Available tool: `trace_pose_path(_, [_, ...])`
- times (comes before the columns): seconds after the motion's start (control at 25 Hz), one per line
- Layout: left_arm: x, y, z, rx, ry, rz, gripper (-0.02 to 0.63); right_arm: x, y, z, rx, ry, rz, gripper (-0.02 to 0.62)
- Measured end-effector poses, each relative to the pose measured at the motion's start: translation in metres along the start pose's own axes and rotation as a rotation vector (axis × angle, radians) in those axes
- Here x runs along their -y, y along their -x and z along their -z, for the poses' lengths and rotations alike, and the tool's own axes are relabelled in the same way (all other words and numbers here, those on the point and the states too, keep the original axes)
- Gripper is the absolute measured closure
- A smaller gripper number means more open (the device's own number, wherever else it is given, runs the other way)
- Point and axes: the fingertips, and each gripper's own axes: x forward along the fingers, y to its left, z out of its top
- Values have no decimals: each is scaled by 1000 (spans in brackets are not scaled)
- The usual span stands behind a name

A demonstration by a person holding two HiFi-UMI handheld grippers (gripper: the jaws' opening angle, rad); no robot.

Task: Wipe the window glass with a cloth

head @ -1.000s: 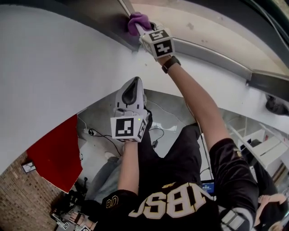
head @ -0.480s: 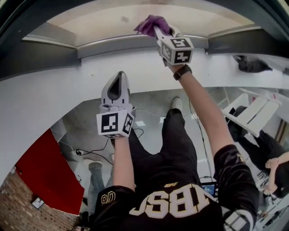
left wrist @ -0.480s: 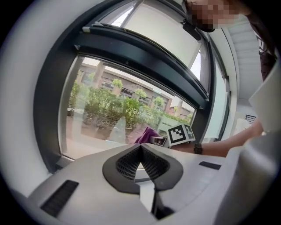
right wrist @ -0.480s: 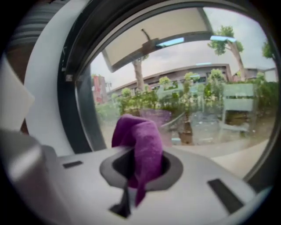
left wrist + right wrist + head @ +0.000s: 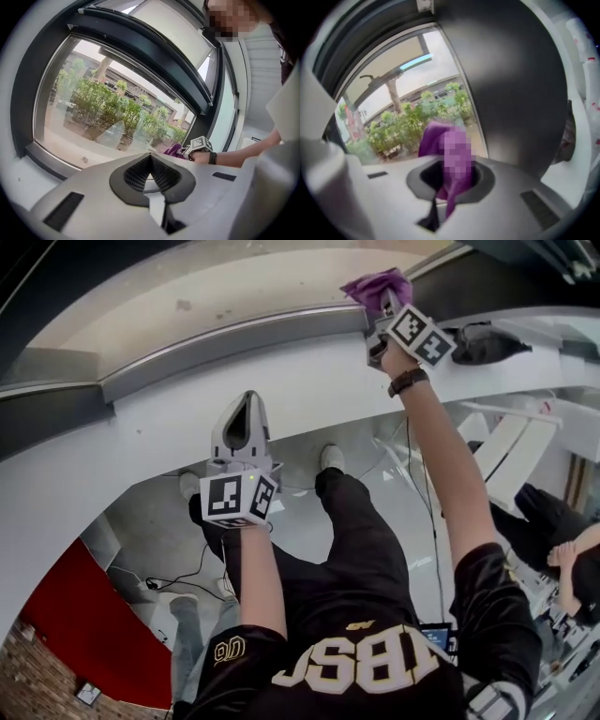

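1. Change: the right gripper (image 5: 382, 302), jaws clenched on the purple cloth (image 5: 375, 281), now sits at the upper right of the head view. A second ago it was near the upper centre. In the right gripper view open pane lay ahead half a second ago; now the dark window frame (image 5: 520, 89) fills the right half.
2. Meaning: we judge that a sideways pass along the lower edge of the window glass (image 5: 93, 108) is reaching the frame's side. Wiping appears to be under way. How much of the pane is done cannot be read from the glass.
3. Cloth: it bunches out of the jaws towards the pane at its lower right corner. We cannot confirm actual contact with the glass.
4. Left gripper (image 5: 249, 407): it remains at centre left of the head view, below the sill. Its jaws are pressed together with nothing between them.
5. Surface: the glass shows shrubs and buildings beyond. A few specks lie near its lower edge, at the upper left of the head view.
6. Room: a white sill (image 5: 281, 381) runs under the window, with a grey floor (image 5: 384, 493) and cables below it. A red panel (image 5: 75, 615) lies at lower left.
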Motion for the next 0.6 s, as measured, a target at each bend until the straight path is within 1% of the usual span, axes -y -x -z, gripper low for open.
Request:
trace_pose_path(0.04, [3,-2,-1,0,-9,3,588,6,-3,1,-16,-14,2,552])
trace_pose_path(0.12, [3,-5,-5,-8,-62,6,588,1,-10,7,-47,-26,-35,552])
trace_pose_path(0.2, [-11,1,-10,-29,-153,-6,588,-28,-10,26,-92,31,-94,552])
trace_pose_path(0.24, [-25,7,-13,-43,-205,-23,588,-51,-9,43,-126,76,-136,552])
trace_pose_path(0.28, [-42,16,-17,-56,-249,-48,588,-80,-6,65,-164,117,-185,552])
trace_pose_path(0.32, [-62,27,-23,-64,-275,-77,588,-114,-4,89,-203,152,-239,552])
trace_pose_path(0.44, [-133,71,-48,-57,-273,-193,588,-240,-1,169,-298,237,-429,552])
trace_pose_path(0.52, [-177,101,-73,-34,-285,-275,588,-335,-1,217,-324,305,-575,552])
trace_pose_path(0.6, [-215,130,-89,-17,-298,-325,588,-425,2,257,-335,376,-700,552])
